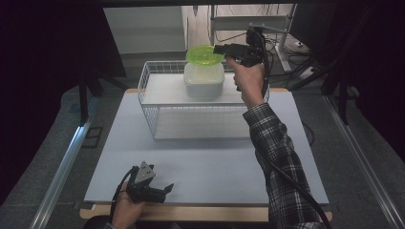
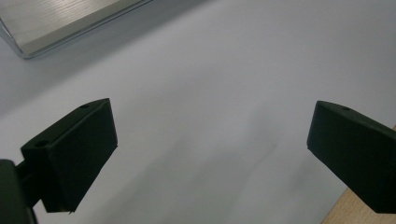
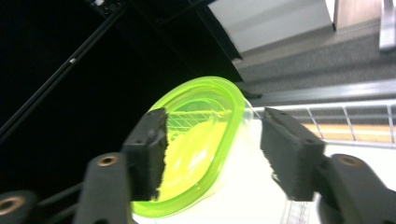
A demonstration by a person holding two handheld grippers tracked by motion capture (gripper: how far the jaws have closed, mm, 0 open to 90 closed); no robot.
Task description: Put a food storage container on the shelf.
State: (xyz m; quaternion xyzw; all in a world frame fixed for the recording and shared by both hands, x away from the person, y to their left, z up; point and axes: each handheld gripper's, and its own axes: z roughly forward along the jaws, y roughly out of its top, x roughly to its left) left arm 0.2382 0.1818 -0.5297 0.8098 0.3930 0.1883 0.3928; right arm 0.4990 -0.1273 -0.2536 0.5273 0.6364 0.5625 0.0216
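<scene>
Seen from the high view, a white wire basket stands at the far middle of the white tabletop, and a white tub sits inside it toward the back. A green lid lies tilted on top of the tub, its right edge just at the tips of the right gripper, which is held level above the basket's far right corner by a hand in a checked sleeve. The left gripper is rested at the near left edge of the tabletop, well apart from the basket, its jaws pointed to the right and spread with nothing between them. In the left gripper view, the left gripper is shown with its two black jaws standing wide over bare white tabletop; a metal rail is seen at the top left and a strip of wooden edge at the bottom right. In the right gripper view, the right gripper is shown with its jaws parted on either side of the lid: the left jaw overlaps the lid's face, the right jaw stands clear of the rim, and no pad can be seen pressing on it. The tub is seen as a pale mass beneath the lid, with the basket wires running behind.
</scene>
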